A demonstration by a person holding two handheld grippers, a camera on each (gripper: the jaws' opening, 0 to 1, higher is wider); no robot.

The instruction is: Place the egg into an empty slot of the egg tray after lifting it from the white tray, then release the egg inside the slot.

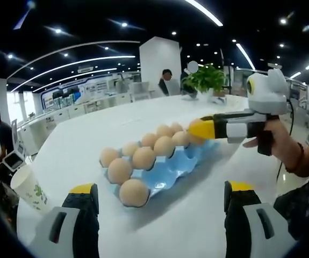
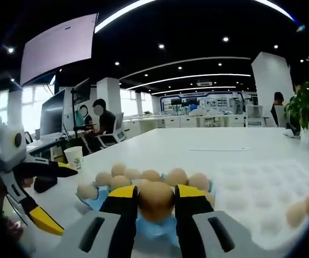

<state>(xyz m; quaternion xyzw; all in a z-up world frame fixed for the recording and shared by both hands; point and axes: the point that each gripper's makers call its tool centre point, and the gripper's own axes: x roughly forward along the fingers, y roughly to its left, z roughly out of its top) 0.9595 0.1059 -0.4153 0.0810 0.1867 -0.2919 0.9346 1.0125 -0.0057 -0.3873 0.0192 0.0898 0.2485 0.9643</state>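
Two grippers: a right gripper (image 2: 156, 207) and a left gripper (image 1: 161, 201) are held over a white table (image 1: 73, 145).
Right gripper: its yellow-tipped jaws are clamped on the sides of an egg (image 2: 155, 201), so that it can be carried without slipping.
Egg position: it is held just above the near edge of the blue egg tray (image 2: 96, 200), apparently lined up for lowering into a slot.
Left gripper: its jaws are spread wide with nothing between them; it is held back, near side, likely to leave the approach free.
Egg tray: most slots are filled; empty blue cups are seen at its right side.
White tray (image 2: 261, 183): it lies right of the egg tray, with eggs at its near right.
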